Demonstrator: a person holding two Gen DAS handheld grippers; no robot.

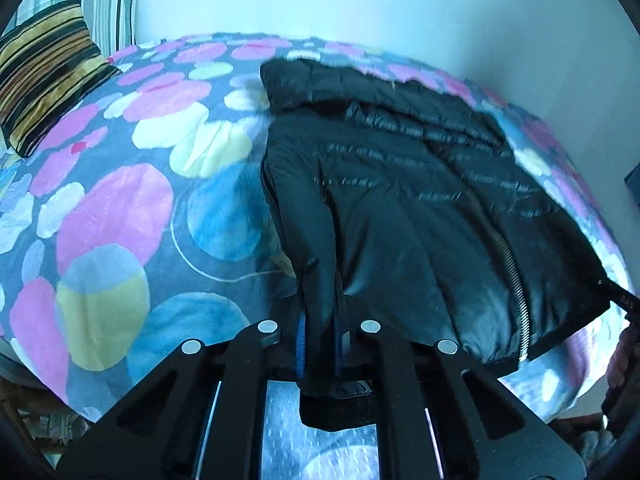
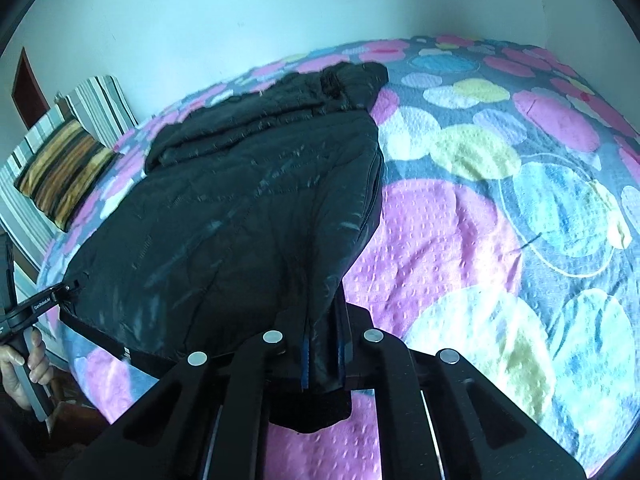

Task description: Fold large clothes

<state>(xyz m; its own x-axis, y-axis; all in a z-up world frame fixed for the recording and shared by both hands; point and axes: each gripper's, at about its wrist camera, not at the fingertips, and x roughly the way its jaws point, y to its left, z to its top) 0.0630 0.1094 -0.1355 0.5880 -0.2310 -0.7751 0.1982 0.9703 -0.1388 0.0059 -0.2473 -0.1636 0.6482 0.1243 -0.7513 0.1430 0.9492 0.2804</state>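
A black quilted jacket (image 1: pixel 400 200) lies spread on the bed, hood at the far end and zipper running down toward the near hem. In the left wrist view my left gripper (image 1: pixel 320 340) is shut on the jacket's near left hem corner, with dark fabric pinched between the blue pads. The right wrist view shows the same jacket (image 2: pixel 240 200), where my right gripper (image 2: pixel 324 348) is shut on the near right hem corner. Each gripper also appears at the other view's edge: the right gripper (image 1: pixel 618 296) and the left gripper (image 2: pixel 60 292), both at the hem.
The bedspread (image 1: pixel 120 220) with pink, blue and yellow circles covers the whole bed (image 2: pixel 480 240). A brown striped pillow (image 1: pixel 44 88) rests against a striped cushion (image 1: pixel 108 8) at the left end. A pale wall runs behind. A hand (image 2: pixel 24 364) grips the left handle.
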